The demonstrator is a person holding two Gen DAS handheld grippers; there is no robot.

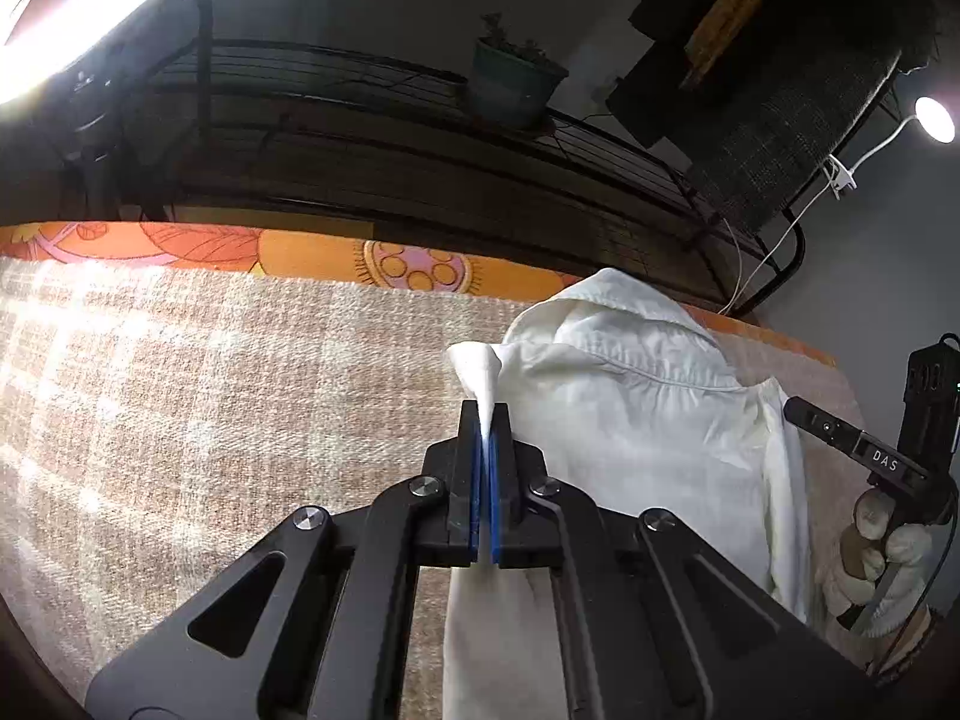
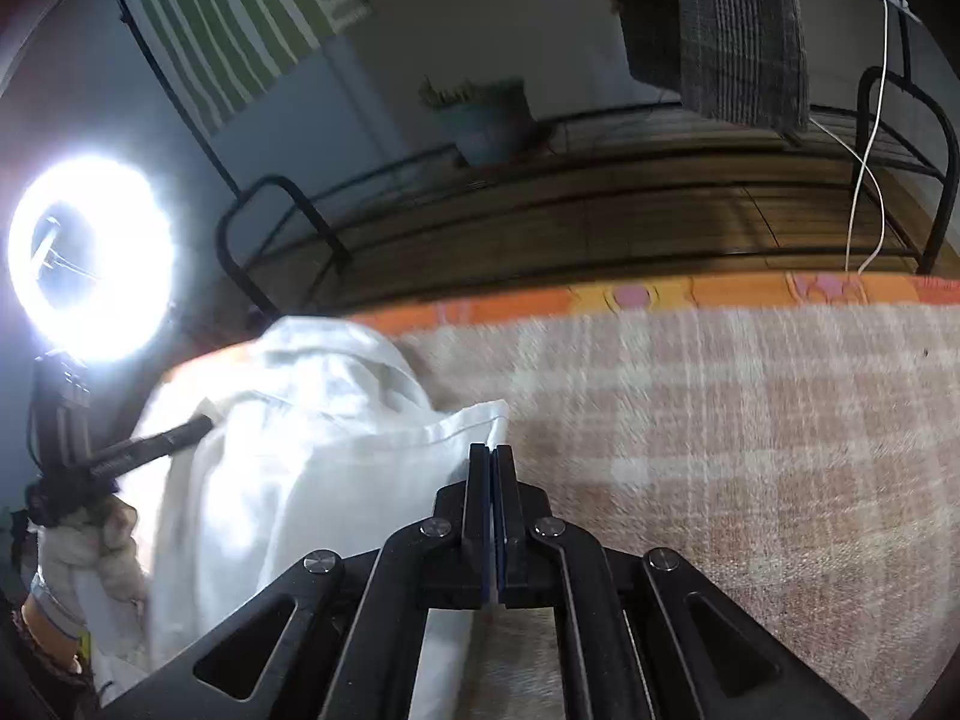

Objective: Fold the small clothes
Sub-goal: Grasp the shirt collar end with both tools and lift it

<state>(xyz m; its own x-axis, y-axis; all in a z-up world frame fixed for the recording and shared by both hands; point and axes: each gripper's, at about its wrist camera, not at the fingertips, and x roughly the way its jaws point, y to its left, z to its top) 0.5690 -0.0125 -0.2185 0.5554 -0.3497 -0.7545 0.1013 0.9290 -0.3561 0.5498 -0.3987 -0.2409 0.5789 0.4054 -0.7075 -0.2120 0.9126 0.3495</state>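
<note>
A small white collared shirt [image 1: 630, 420] lies on a beige checked blanket [image 1: 210, 390]. My left gripper [image 1: 486, 414] is shut on a pinched fold of the shirt's left edge, with white cloth sticking up between the blue pads. In the right wrist view the same shirt [image 2: 288, 450] lies to the left, and my right gripper [image 2: 492, 456] is shut on its right corner, a thin sliver of white cloth between the pads. The right gripper [image 1: 804, 411] also shows at the shirt's far edge in the left wrist view, held by a gloved hand [image 1: 870, 546].
An orange patterned sheet [image 1: 300, 252] borders the blanket's far edge. Behind it stands a black metal rack [image 1: 360, 120] with a potted plant [image 1: 510, 84] and hanging dark cloth [image 1: 780, 138]. A bright ring light [image 2: 90, 258] glares at the left.
</note>
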